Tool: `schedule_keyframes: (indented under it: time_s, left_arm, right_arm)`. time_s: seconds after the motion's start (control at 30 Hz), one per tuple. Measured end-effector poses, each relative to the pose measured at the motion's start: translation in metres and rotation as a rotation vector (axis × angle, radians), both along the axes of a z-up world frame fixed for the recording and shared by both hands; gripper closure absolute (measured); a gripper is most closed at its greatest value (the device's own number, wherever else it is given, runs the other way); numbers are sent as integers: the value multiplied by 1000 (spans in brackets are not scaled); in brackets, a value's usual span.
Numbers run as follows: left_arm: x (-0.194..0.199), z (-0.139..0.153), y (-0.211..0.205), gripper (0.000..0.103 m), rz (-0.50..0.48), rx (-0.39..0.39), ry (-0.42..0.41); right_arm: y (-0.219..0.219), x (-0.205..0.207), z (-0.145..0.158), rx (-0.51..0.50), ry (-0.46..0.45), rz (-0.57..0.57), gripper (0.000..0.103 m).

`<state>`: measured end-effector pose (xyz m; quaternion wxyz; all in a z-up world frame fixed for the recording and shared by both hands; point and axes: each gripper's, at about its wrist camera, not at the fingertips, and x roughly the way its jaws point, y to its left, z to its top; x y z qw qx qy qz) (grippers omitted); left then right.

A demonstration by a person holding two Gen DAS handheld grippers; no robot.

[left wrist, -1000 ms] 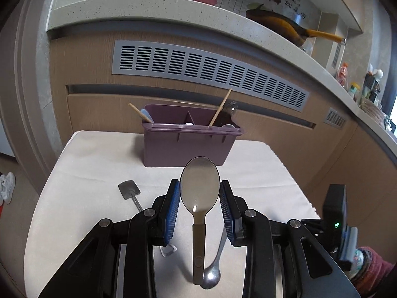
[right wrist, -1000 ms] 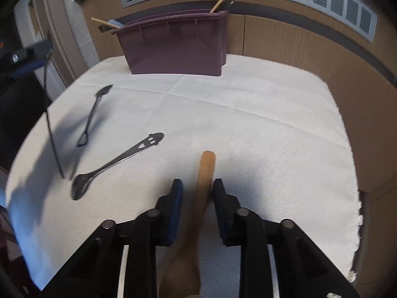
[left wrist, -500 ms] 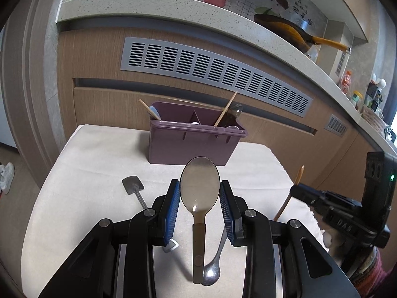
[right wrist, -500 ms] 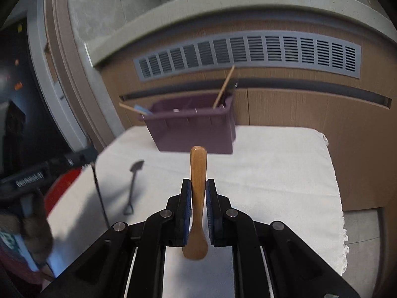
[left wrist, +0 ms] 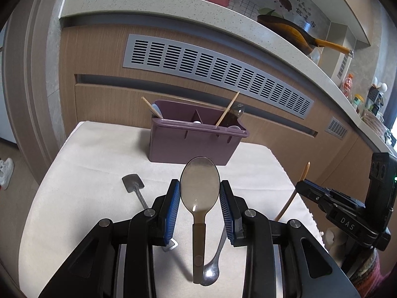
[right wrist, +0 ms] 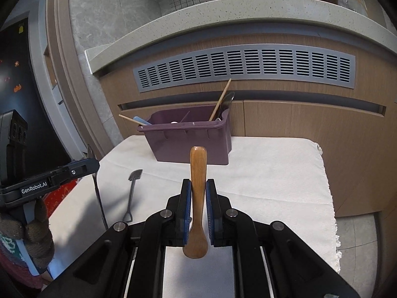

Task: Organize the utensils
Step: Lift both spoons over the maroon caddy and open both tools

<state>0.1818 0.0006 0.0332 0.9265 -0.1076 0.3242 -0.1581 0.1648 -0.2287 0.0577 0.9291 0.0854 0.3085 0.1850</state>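
Note:
My left gripper (left wrist: 199, 193) is shut on a translucent grey plastic spoon (left wrist: 199, 186), bowl pointing forward, held above the white cloth. My right gripper (right wrist: 198, 193) is shut on a wooden spoon (right wrist: 198, 173), handle pointing forward, lifted above the table. A purple utensil caddy (left wrist: 193, 141) stands at the table's far edge, also in the right wrist view (right wrist: 188, 140); it holds chopsticks and other utensils. A small grey shovel-shaped spoon (left wrist: 134, 186) and a metal spoon (left wrist: 211, 273) lie on the cloth.
The table (right wrist: 273, 173) is covered with white cloth and stands against a wooden cabinet with a grey vent (left wrist: 215, 72). A counter (left wrist: 173, 2) with a pan runs above. The right gripper shows at the right in the left wrist view (left wrist: 305, 186).
My right gripper closed on the wooden spoon and lifted it off the cloth. My left gripper kept the plastic spoon and rose slightly, pulling back from the caddy.

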Motion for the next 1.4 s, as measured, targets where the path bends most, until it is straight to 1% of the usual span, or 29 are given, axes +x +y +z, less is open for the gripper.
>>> schedule_keyframes:
  time_s: [0.03, 0.07, 0.1, 0.2, 0.23, 0.27, 0.3, 0.33, 0.37, 0.43, 0.47, 0.53, 0.6, 0.63, 0.73, 0.83, 0.93, 1.03, 1.13, 1.2, 1.23, 1.27, 1.3, 1.4]
  left_arm:
    - [1, 2, 0, 70, 0, -4, -2]
    - [4, 10, -1, 70, -2, -11, -15]
    - [7, 21, -1, 70, -2, -14, -41]
    - [12, 61, -2, 70, 14, -16, -157]
    - [16, 83, -2, 70, 18, -24, -220]
    - [19, 98, -2, 70, 22, -30, -262]
    - [24, 118, -2, 70, 28, -41, -326]
    - [28, 129, -2, 70, 33, -51, -368]
    - [35, 141, 0, 70, 48, -68, -427]
    - [54, 147, 4, 70, 97, -88, -461]
    - [63, 145, 6, 70, 110, -102, -452]
    - [81, 132, 12, 70, 129, -168, -432]
    - [91, 118, 14, 70, 146, -195, -431]
    - [95, 110, 15, 70, 154, -200, -437]
    - [109, 94, 9, 70, 150, -182, -442]
    - [123, 86, 3, 70, 135, -171, -440]
    - [141, 78, -2, 70, 123, -154, -412]
    - [154, 70, -7, 70, 115, -136, -398]
    - [163, 61, -9, 70, 111, -147, -367]
    - [167, 54, -8, 68, 97, -169, -334]
    - [167, 52, -8, 63, 93, -177, -329]
    - [167, 49, -6, 54, 97, -186, -329]
    - [165, 47, -4, 51, 107, -193, -334]
    - [158, 49, -2, 50, 108, -197, -334]
  right_arm:
    - [0, 2, 3, 6, -2, -2, 92]
    - [0, 3, 7, 8, -10, -3, 92]
    - [0, 6, 17, 9, -37, -10, 92]
    - [-1, 10, 62, 13, -176, -28, 92]
    - [-1, 13, 82, 16, -235, -41, 92]
    - [-2, 18, 101, 21, -286, -51, 92]
    - [-3, 22, 115, 21, -324, -58, 92]
    - [-3, 29, 129, 25, -357, -64, 92]
    - [-2, 37, 142, 24, -390, -80, 92]
    - [0, 50, 152, 22, -418, -111, 92]
    - [0, 55, 152, 31, -425, -124, 92]
    - [3, 65, 144, 76, -433, -146, 92]
    - [6, 76, 133, 104, -422, -158, 92]
    - [8, 84, 127, 91, -421, -151, 92]
    - [21, 106, 116, 48, -377, -127, 92]
    - [27, 120, 108, 9, -376, -130, 92]
    - [31, 129, 98, 3, -362, -128, 92]
    - [35, 138, 89, -32, -364, -133, 92]
    - [35, 146, 81, -29, -356, -128, 91]
    - [31, 152, 74, -9, -320, -100, 91]
    - [28, 156, 71, 1, -295, -92, 91]
    - [26, 158, 69, 11, -278, -92, 91]
    - [23, 160, 67, 22, -261, -94, 91]
    - [21, 160, 66, 32, -248, -97, 88]
